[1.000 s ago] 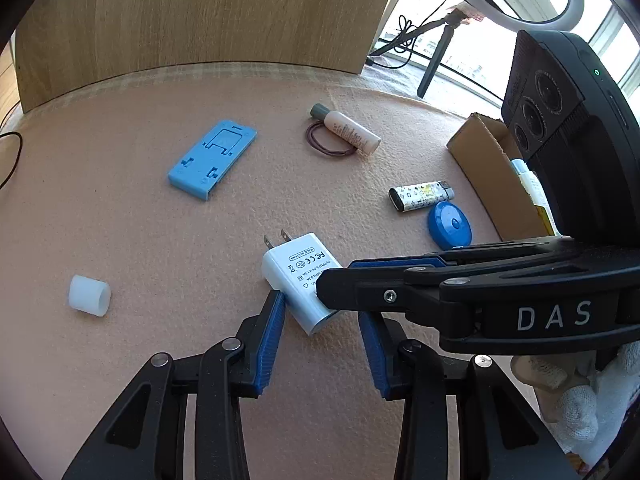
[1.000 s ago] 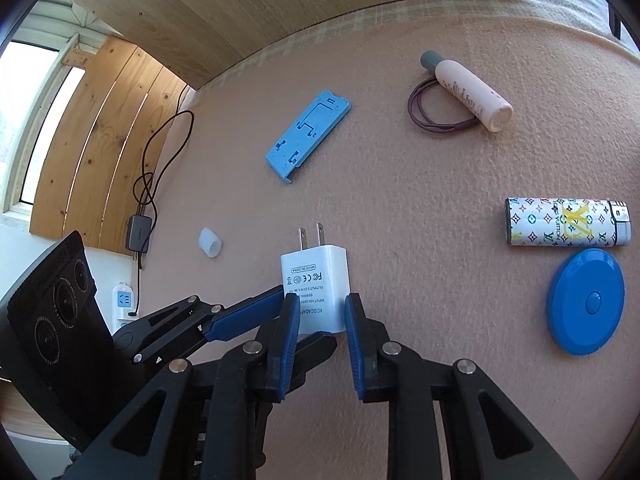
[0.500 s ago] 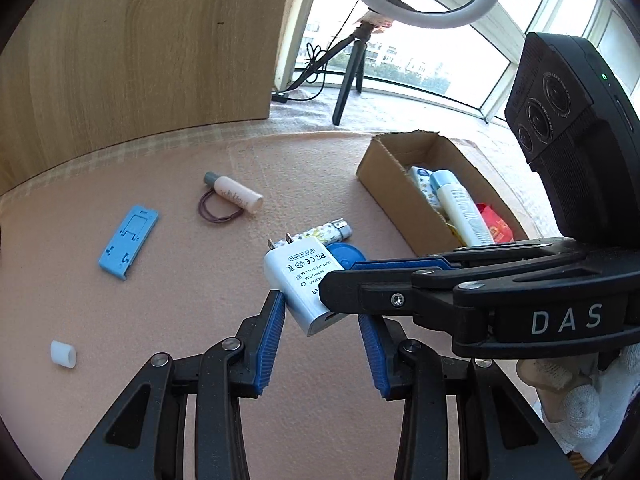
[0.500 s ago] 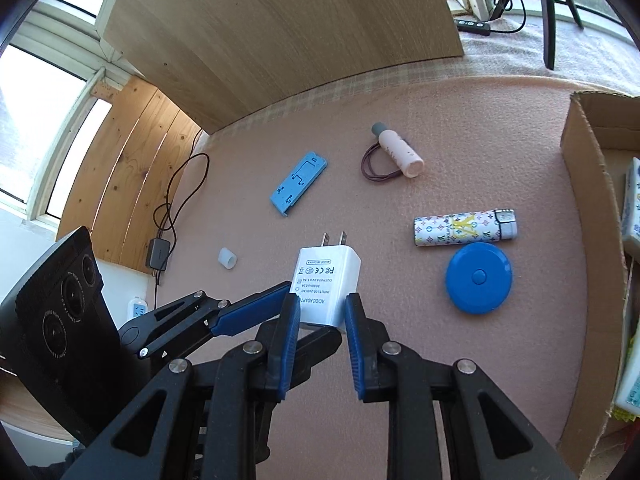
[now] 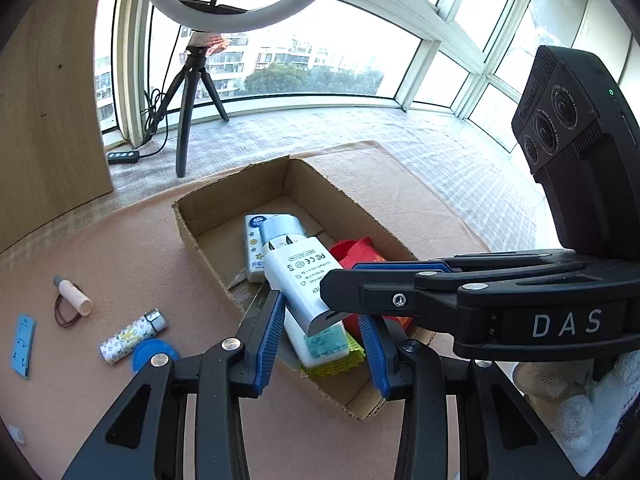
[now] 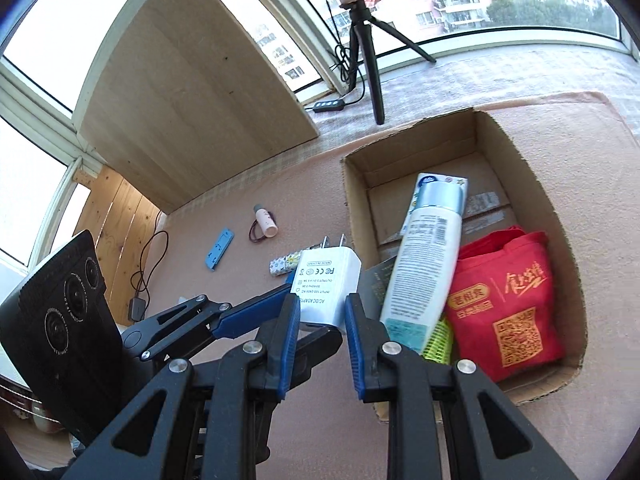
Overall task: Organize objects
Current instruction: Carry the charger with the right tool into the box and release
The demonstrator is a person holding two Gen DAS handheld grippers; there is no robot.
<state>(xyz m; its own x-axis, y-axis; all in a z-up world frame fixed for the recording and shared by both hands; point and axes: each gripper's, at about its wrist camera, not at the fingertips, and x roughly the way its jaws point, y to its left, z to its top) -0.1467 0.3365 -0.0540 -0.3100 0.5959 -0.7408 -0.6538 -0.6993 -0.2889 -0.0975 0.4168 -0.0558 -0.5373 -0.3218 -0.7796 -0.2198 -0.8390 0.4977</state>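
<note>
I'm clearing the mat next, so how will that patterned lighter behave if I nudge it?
The patterned lighter lies on its side and looks cylindrical, so it would probably roll. Its glossy wrap may slip in a tool. The blue disc right beside it could block rolling that way.

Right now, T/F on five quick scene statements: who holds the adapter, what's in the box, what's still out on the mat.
1. The right gripper holds the white adapter. True.
2. The left gripper clamps the adapter too. False: its jaws stand open, apart from it.
3. The cardboard box is empty. False: a white bottle and red bag lie inside.
4. The patterned lighter lies on the mat outside the box. True.
5. The blue phone stand is already in the box. False: it lies on the mat.
</note>
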